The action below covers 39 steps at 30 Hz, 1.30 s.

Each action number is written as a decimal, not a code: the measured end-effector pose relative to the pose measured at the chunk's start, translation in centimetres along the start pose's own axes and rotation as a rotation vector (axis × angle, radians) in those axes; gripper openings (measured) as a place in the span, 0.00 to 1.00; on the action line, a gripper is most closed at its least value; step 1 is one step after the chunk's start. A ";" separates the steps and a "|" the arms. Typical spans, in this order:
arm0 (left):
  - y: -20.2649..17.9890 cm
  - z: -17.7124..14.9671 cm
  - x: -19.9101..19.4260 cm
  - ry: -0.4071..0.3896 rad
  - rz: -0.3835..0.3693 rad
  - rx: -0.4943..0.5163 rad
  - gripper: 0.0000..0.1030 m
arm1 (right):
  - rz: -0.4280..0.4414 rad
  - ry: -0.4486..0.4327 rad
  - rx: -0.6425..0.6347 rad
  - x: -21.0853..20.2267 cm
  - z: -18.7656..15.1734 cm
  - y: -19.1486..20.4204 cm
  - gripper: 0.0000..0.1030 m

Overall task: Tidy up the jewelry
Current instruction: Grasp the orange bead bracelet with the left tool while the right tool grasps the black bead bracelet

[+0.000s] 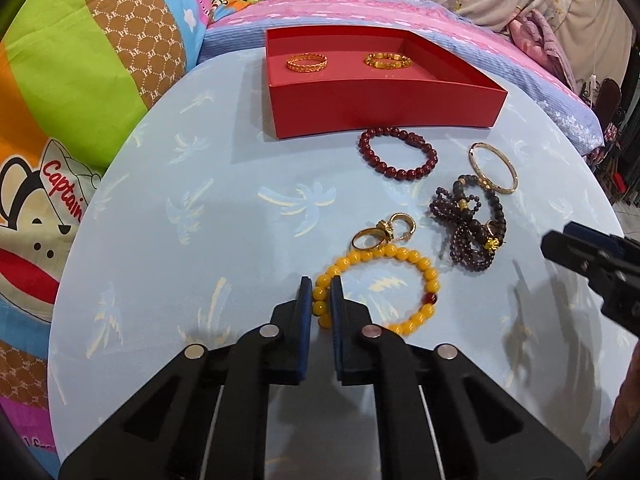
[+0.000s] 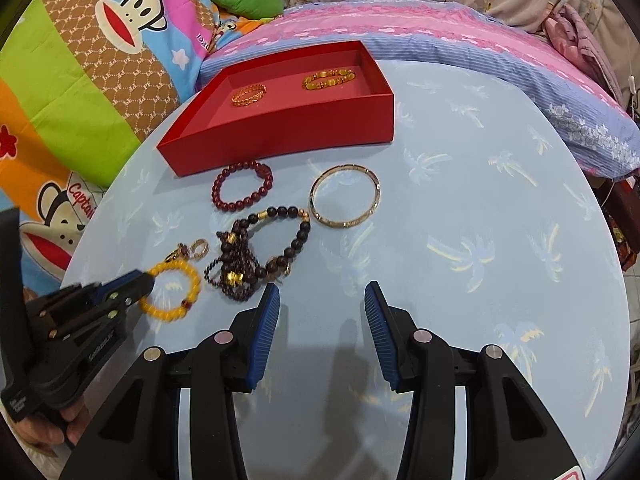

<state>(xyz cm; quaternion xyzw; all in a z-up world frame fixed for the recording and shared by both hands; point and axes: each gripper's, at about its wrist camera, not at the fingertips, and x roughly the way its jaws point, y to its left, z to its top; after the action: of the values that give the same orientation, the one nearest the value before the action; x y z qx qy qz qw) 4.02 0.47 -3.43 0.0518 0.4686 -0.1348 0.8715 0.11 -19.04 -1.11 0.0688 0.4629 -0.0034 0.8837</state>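
On the pale blue palm-print table (image 1: pixel 224 216), the left gripper (image 1: pixel 321 292) is down low and tilted steeply forward, its blue pads clamped tight on the near-left beads of the yellow bead bracelet (image 1: pixel 420 268), which lies flat on the cloth. Over on the right, the right gripper (image 2: pixel 322 300) hovers with its jaws partly spread and nothing between them, just bare tablecloth under the tips.

Writing now: the cartoon monkey blanket (image 1: pixel 60 80) at left shows "Captain" in red on a hat, and a brown band repeats small "PF" letters. White lettering on the left gripper's body, seen from the right wrist, is too blurred to read.

Beyond the yellow beads sits a small cluster of gold rings (image 1: pixel 380 234), overlapping, so I can't count them. Next to it the dark bead strands (image 2: pixel 260 256) are tangled in a heap. Farther back lie a dark red bead bracelet (image 2: pixel 242 186) and a gold bangle (image 2: pixel 345 197). The red box (image 1: pixel 380 108) stands behind them with two gold bracelets inside. A hand (image 2: pixel 60 424) shows partly at the frame's lower left edge, cut off.
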 end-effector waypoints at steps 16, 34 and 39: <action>0.1 -0.5 -0.2 0.000 -0.012 -0.011 0.07 | -0.018 0.031 0.010 4.1 2.4 2.0 0.12; 0.0 -0.4 -0.5 0.010 -0.034 -0.024 0.07 | 0.027 0.016 0.050 0.5 0.2 -0.3 0.07; -0.2 -0.1 -1.5 0.002 -0.061 -0.025 0.07 | 0.033 -0.040 0.039 -2.0 0.8 -0.3 0.07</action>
<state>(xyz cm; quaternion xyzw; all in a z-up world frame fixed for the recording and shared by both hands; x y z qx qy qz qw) 3.14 0.59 -2.23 0.0267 0.4725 -0.1554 0.8671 -0.41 -19.56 0.94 0.0936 0.4439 0.0007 0.8912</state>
